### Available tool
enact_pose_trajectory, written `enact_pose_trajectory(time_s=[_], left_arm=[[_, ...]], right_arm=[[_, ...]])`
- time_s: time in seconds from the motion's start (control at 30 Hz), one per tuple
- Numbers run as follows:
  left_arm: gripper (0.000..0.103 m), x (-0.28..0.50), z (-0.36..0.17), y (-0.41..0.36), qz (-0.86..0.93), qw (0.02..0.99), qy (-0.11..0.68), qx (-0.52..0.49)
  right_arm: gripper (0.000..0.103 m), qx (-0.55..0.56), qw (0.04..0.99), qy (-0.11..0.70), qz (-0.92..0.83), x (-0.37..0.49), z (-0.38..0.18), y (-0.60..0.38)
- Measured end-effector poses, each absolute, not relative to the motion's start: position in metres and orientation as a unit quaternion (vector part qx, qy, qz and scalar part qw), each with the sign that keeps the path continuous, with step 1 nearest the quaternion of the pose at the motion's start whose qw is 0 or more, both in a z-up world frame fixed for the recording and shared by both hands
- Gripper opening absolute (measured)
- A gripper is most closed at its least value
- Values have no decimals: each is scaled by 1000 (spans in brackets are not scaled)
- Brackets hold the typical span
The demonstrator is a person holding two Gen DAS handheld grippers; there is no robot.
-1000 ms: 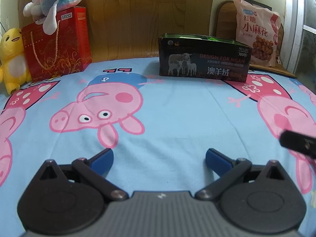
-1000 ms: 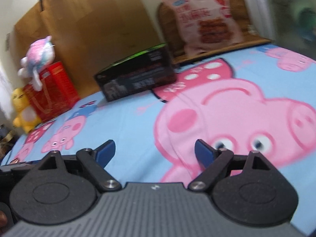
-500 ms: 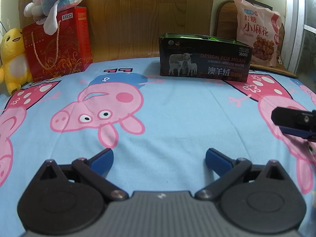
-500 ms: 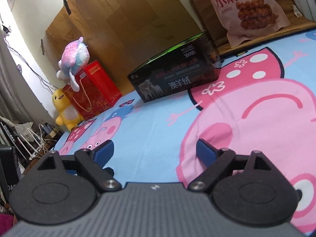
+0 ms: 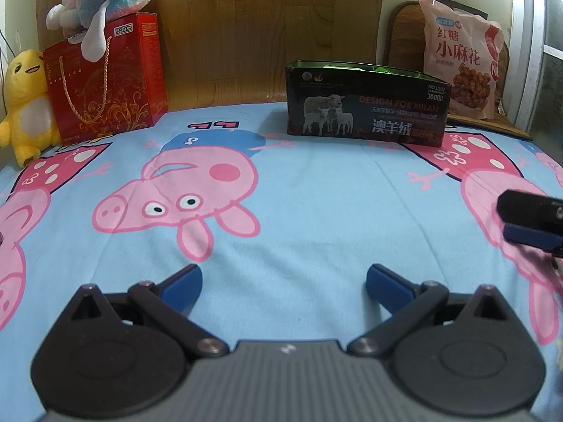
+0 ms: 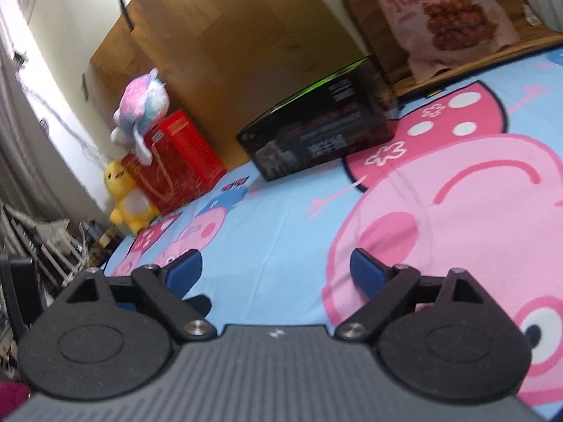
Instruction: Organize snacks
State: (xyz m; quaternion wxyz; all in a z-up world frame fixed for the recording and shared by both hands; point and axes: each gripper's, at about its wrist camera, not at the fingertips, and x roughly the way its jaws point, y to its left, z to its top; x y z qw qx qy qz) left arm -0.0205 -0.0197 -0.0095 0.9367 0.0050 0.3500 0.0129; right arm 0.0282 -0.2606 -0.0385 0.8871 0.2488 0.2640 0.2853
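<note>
Over a cartoon-pig bedsheet, the right gripper has swung round toward the dark open-topped box and the brown-sugar twist snack bag leaning beyond it — its jaws have just been opening, nothing between them. The left gripper waits, spread and empty. No snack is yet in hand — a first pick looks imminent.
</note>
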Motion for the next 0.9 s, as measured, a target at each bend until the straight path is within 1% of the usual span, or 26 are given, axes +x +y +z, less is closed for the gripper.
enact_pose_trajectory(time_s=[0.17,0.47,0.73,0.9], left_arm=[[103,-22,-10,-21,19,937,348,3],[103,-26,-9,-21,29,934,356,0],[103,-27,-3,-16,39,917,398,-8],[103,-34,2,-10,73,919,387,-3]], right_arm=[[95,244,900,260,250,25,-38,-260],[96,172,931,254,200,-13,-37,-240],[101,164,927,270,203,-29,-32,-222],[103,150,930,259,212,-39,-28,-212]])
